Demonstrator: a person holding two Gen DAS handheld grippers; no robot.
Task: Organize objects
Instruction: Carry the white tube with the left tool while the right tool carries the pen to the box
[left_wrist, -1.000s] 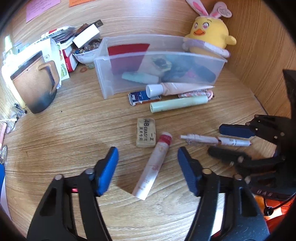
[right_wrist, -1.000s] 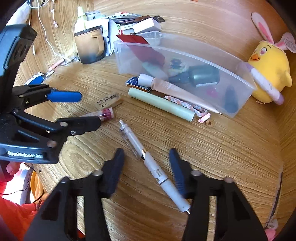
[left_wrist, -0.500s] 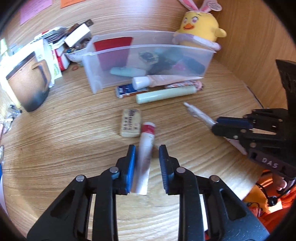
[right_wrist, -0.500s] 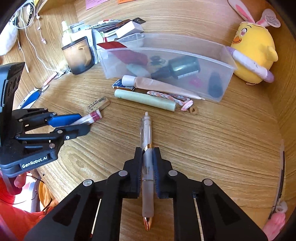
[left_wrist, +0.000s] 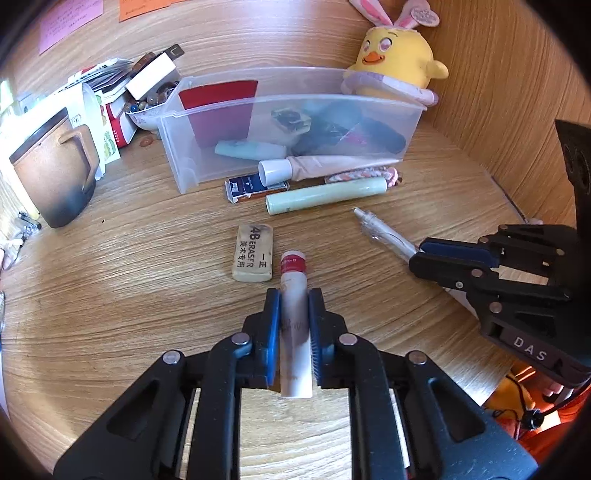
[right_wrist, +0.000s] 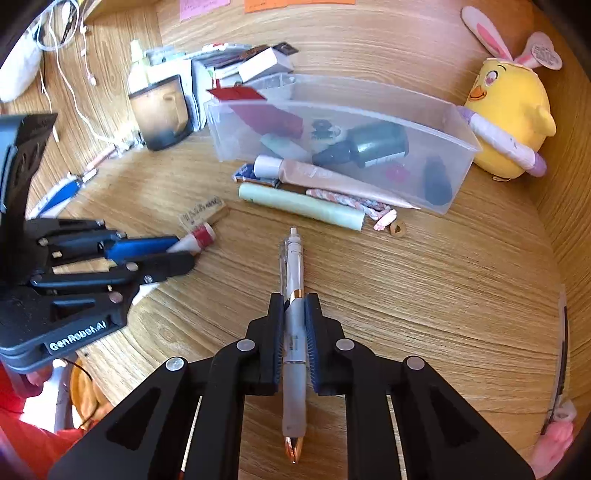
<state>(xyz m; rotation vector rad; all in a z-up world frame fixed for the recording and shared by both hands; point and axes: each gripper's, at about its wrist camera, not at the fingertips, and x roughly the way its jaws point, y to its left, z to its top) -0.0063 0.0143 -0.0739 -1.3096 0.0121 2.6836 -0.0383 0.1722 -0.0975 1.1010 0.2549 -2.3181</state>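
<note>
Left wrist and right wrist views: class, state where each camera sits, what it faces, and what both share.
Left wrist: on the left gripper, looking down its fingers at the red-capped tube it clamps.
Right wrist: on the right gripper, facing the pen it clamps; a red sleeve shows.
Shared: clear bin, eraser, yellow plush, each other's gripper.

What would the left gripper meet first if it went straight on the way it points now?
Probably the eraser, just left of the held tube's red cap. The left gripper points downward, so bare tabletop could come first.

Cluttered wooden desk (left_wrist: 110, 295): eraser (left_wrist: 253, 253), bin (left_wrist: 288, 125).
</note>
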